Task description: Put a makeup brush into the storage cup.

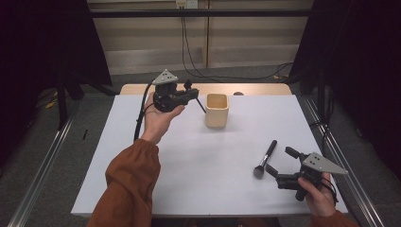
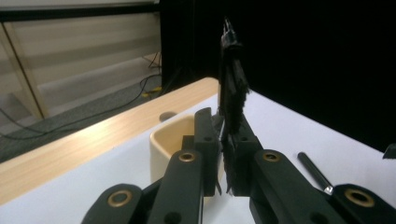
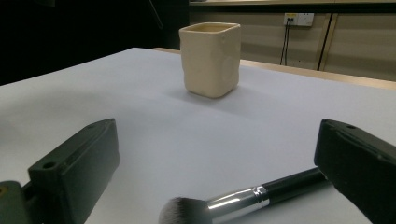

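Cream-coloured and square-sided, the cup point(image 1: 217, 109) is standing upright near the table's point(image 1: 189, 156) far edge, around its middle; its inside cannot be made out. Just left of the cup, the left gripper point(image 1: 193, 94) is pinching a thin dark brush-like tool point(image 2: 232, 93) between closed jaws. Near the right edge, the right gripper point(image 1: 280, 163) is sitting with jaws spread wide beside a black-handled makeup brush point(image 1: 265, 159) lying flat on the table.

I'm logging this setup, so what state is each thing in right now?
Left gripper: shut on a thin black brush, raised beside the cup.
Right gripper: open, fingers either side of the makeup brush.
Makeup brush: lying flat on the table.
Cup: upright.
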### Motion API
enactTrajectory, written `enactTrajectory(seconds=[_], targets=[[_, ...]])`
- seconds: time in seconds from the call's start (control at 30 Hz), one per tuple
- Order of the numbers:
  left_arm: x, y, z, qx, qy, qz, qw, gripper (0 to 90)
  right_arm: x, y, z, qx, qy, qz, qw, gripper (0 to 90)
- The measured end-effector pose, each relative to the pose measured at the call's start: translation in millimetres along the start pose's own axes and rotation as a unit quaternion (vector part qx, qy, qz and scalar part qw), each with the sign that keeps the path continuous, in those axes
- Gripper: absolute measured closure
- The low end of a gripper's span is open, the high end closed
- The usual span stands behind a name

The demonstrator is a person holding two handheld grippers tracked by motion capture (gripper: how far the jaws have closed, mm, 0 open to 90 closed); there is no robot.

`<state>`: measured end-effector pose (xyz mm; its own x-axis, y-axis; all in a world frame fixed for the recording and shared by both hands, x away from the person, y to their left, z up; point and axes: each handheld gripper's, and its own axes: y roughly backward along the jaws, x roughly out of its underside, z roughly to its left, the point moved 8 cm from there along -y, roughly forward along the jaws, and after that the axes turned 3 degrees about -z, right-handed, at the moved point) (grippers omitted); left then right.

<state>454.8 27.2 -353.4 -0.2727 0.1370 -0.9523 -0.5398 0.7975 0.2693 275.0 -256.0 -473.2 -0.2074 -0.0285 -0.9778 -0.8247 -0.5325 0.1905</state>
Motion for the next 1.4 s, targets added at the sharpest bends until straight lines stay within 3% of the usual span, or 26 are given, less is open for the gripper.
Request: enactTrajectory(seconds=[0.27,0.4,0.63,0.87,1.4], targets=[[-12.7,-8.2,-2.7,-0.004,0.0,-0.023,0.9997,85.4,0.5,-0.2,2.4,-0.007,0.003,0.002,1.0,0.0],[-14.0,-16.5,-3.8,-0.003,-0.004,-0.02,0.9998,85.4,0.2,0.1,3.0,-0.009,0.005,0.0,0.9999,0.0],[-7.7,-33.1,7.6,-0.015,0.006,-0.012,0.9998,85.5,0.3,0.6,3.3,-0.011,0.004,0.0,0.9999,0.0],[3.8,-44.4,13.4,-0.023,0.003,0.011,0.9997,85.4,1.1,0.3,2.9,-0.013,0.003,0.001,0.9999,0.0],[20.5,-57.4,11.7,-0.021,0.002,0.029,0.9994,85.4,1.2,0.9,4.3,-0.017,-0.002,0.001,0.9999,0.0]])
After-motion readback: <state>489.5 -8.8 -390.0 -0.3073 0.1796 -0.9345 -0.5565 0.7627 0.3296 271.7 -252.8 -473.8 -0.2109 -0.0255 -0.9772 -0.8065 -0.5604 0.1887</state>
